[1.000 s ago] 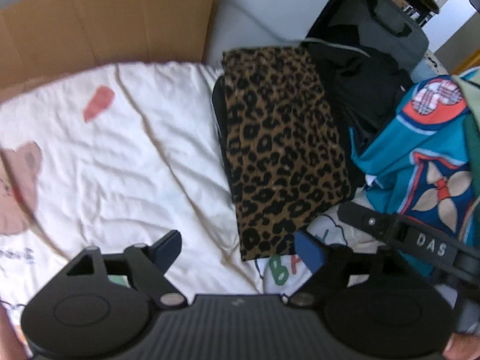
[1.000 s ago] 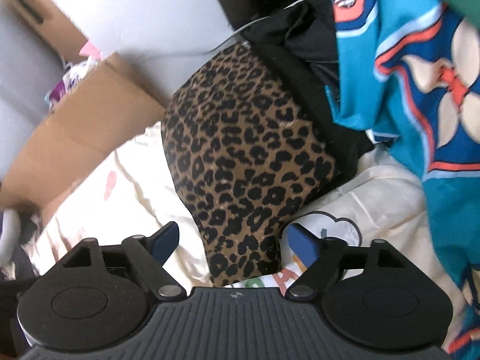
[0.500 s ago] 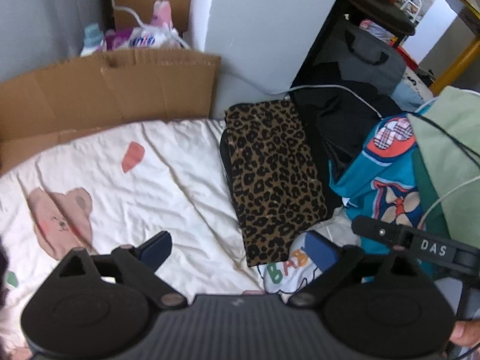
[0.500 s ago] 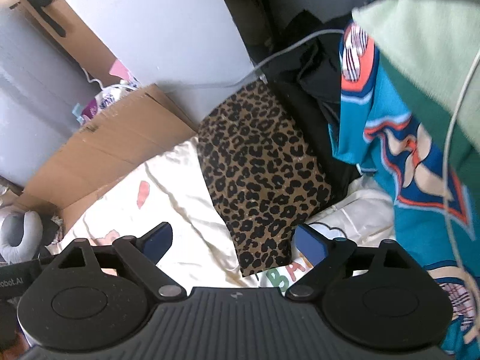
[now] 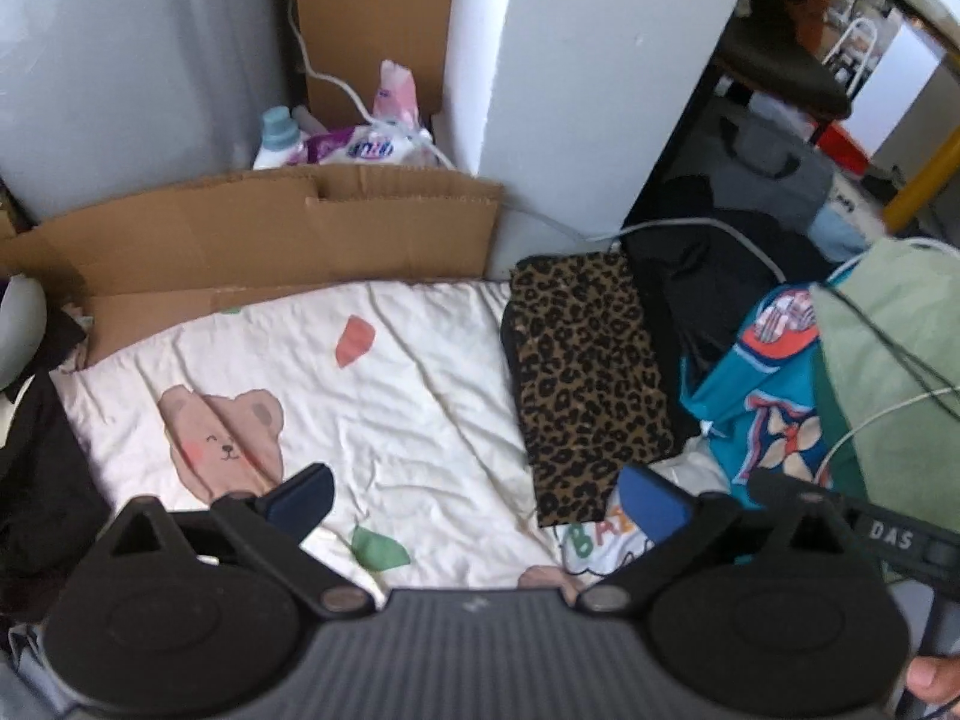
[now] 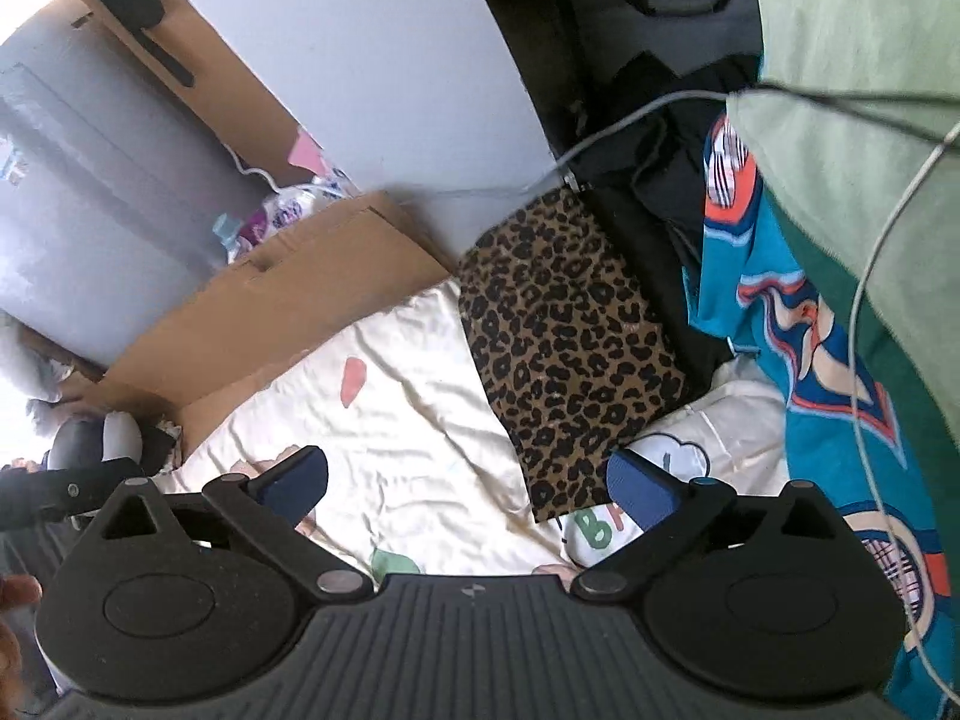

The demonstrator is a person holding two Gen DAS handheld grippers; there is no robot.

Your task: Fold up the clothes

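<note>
Left gripper (image 5: 474, 495): jaws opening, nothing between them.
Right gripper (image 6: 468, 480): jaws opening, nothing between them.
Leopard-print garment (image 5: 591, 378): folded, ahead-right of both grippers, on the cream sheet (image 5: 390, 408), perhaps overlapping dark clothing.

One folded leopard-print garment (image 5: 591, 372), one teal patterned garment (image 5: 762, 414), one cream bear-print sheet (image 5: 384, 414), one cardboard sheet (image 5: 264, 240)
</note>
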